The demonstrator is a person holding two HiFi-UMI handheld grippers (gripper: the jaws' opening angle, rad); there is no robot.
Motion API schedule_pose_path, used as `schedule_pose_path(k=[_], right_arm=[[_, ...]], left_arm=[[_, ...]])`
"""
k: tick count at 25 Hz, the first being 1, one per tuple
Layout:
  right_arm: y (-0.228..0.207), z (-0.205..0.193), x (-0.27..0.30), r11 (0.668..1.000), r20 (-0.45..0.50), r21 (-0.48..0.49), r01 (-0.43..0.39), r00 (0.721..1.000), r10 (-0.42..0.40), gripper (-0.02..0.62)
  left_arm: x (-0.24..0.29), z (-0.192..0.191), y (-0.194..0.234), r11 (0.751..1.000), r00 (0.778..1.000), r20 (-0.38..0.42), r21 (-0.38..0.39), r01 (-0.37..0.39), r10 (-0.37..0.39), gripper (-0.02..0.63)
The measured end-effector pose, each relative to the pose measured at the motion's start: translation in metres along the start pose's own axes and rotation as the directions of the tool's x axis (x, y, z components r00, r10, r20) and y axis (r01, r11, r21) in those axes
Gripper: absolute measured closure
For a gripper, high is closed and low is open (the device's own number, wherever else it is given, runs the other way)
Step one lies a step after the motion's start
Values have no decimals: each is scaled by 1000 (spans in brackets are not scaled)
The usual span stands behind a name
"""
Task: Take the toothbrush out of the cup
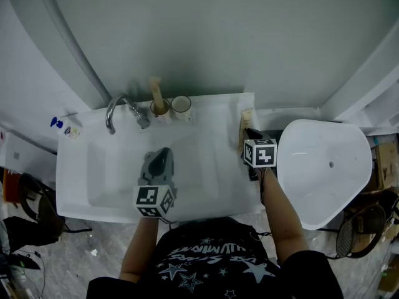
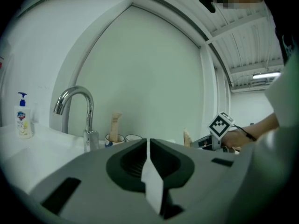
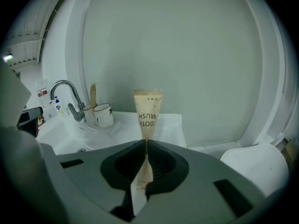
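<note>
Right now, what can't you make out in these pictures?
- Inside the two cups: head view too small, right gripper view shows only their walls.
- Any brush itself: hidden by the opaque tan packet clamped in the right gripper.
- Label of the soap bottle: too small in the left gripper view.

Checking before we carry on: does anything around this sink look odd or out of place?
Only the flat beige paper toothbrush packet, pinched in the right claw with its print upside down. Nothing looks spilled or broken.
</note>
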State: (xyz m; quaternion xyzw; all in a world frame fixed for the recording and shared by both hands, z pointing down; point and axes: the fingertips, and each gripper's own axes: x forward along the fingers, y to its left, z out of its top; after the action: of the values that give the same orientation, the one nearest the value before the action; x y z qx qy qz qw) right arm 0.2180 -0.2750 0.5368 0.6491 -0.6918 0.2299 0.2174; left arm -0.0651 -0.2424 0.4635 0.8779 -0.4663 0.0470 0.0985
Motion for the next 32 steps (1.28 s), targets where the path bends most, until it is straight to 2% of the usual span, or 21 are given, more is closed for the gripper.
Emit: schedule_pose_path(k=[8,23,32], right_arm=[[-13,-3,29,999,-34,33,7,999,-6,566],[-36,-33,77,996,-157,73,54,987,-42,566],[-38,-37,83,994,-170,81,74,984,-60,566]], left_arm=[[8,-5,7,999,999,-15,-6,-31,31,578],[16,-19,17,997,995,-69,-11,-80,79,578],[16,-23,20,996,994,-72,-25,-83,81,577]])
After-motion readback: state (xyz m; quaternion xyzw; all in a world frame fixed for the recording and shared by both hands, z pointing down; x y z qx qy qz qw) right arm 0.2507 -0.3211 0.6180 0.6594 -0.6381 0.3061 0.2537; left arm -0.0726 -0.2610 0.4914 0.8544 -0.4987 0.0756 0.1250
